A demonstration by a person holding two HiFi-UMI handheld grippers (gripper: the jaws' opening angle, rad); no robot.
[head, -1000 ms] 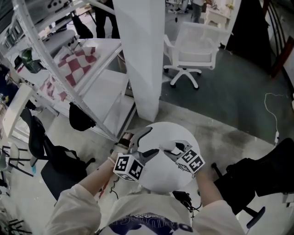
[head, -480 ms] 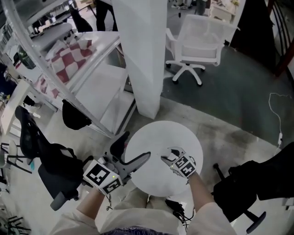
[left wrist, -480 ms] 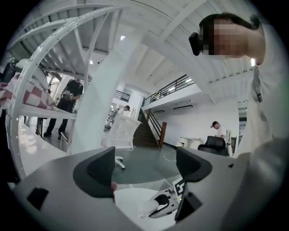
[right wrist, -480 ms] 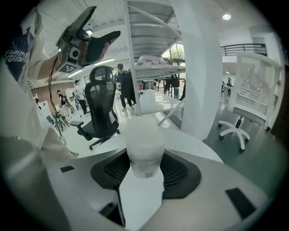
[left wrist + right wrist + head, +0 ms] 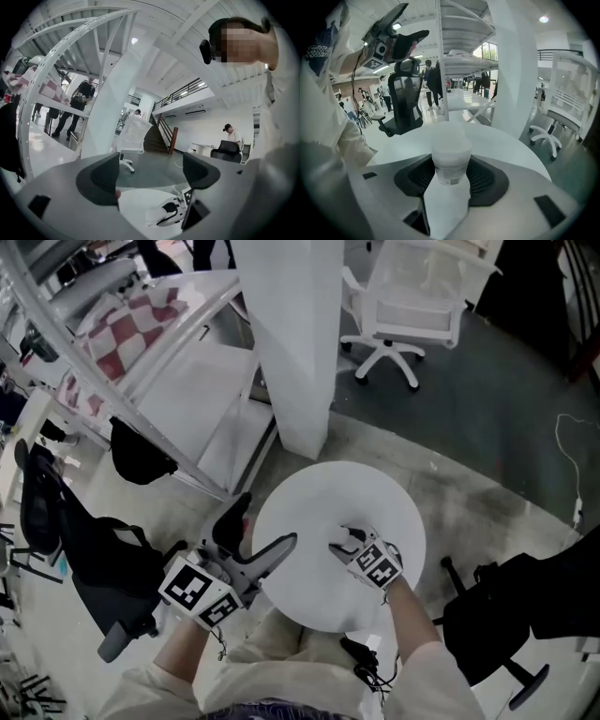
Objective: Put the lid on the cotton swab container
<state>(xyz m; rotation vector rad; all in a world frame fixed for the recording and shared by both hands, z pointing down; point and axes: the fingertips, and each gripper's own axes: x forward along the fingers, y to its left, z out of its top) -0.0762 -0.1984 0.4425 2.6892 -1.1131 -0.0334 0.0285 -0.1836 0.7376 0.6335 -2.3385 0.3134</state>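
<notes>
Cotton swab container [image 5: 450, 159] clasped over the round table [image 5: 328, 488]
It is gripped by the right gripper [image 5: 342, 542]; its contents cannot be seen. The left gripper [image 5: 267, 526] is held agape, empty, at the table's left rim.

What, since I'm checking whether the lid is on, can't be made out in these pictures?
- Whether lid is on: right gripper view, cotton swab container's top washes into the white table.
- Label print: same view, blurred.
- Container in head view: too small, white on white at right gripper.

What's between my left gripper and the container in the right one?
Only bare table, as the head view shows. Nothing lies between the open left gripper and the container clamped in the right gripper.
</notes>
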